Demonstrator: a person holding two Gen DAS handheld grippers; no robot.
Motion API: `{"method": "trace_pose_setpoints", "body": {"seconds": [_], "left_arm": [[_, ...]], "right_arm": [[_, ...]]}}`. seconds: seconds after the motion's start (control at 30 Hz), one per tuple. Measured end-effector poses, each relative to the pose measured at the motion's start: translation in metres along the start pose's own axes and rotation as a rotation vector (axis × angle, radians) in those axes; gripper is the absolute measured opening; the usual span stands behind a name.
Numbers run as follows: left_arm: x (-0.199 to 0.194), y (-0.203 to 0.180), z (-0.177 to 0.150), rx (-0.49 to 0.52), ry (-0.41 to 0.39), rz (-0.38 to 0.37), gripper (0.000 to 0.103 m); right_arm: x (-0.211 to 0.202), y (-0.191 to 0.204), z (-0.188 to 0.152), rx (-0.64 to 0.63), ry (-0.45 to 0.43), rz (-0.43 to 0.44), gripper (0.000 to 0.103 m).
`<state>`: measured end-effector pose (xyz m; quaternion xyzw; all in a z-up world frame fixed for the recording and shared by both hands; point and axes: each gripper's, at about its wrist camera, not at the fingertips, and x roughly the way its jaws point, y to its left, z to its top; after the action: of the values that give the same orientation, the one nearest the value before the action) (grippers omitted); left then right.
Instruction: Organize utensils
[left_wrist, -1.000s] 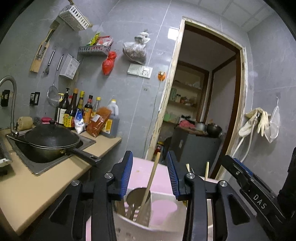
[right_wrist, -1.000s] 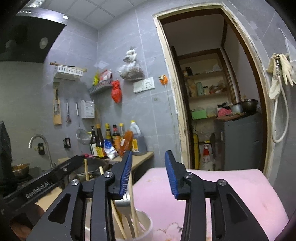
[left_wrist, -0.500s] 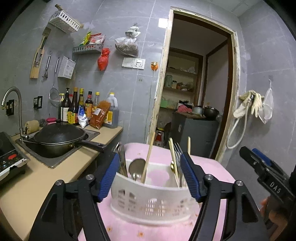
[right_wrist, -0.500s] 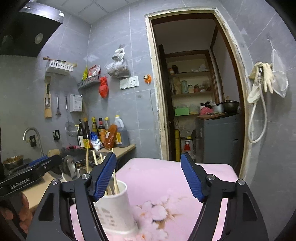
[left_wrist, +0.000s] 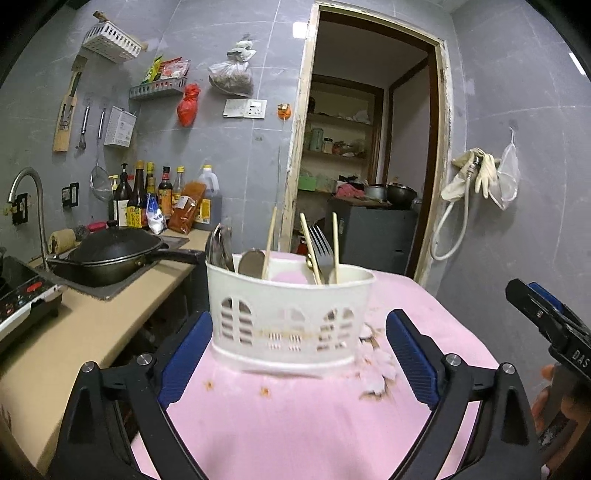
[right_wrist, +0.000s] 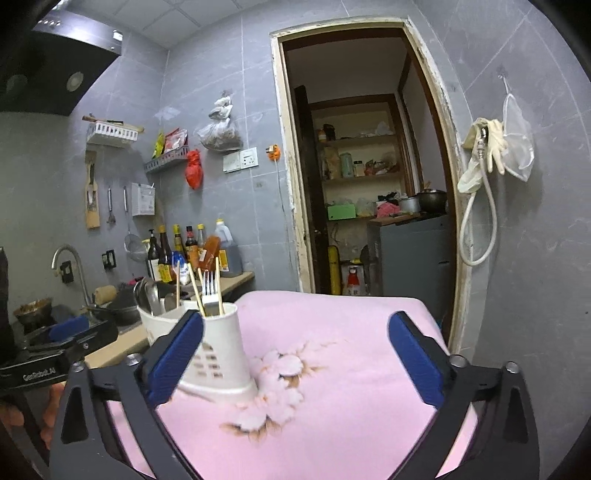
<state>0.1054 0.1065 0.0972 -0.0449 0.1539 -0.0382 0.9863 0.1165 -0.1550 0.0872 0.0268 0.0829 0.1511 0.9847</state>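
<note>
A white plastic utensil holder stands upright on a pink floral cloth. It holds spoons, a fork and wooden chopsticks. My left gripper is open and empty, its blue pads level with the holder's base but apart from it. In the right wrist view the holder stands at the left. My right gripper is open and empty over the cloth, to the right of the holder.
A beige counter runs along the left with a black wok, an induction hob, a tap and sauce bottles. A doorway opens behind the table. Gloves and a hose hang on the right wall.
Both grippers have opened wide and drawn back from the holder. The holder now stands free on the cloth, in full view.
</note>
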Motion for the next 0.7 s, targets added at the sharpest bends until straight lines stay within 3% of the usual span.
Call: {"method": "trace_pose_setpoints", "body": {"seconds": [0.33,0.7], "left_arm": [[-0.03,-0.018,-0.038,0.024,-0.018,0.037,0.093],[-0.042,-0.019,-0.058,0.034,-0.008,0.07,0.093]], "right_arm": [[-0.038,0.009,-0.029,-0.049,0.009,-0.069,0.103],[-0.054,0.012,-0.052,-0.072,0.041,-0.117,0.103]]}}
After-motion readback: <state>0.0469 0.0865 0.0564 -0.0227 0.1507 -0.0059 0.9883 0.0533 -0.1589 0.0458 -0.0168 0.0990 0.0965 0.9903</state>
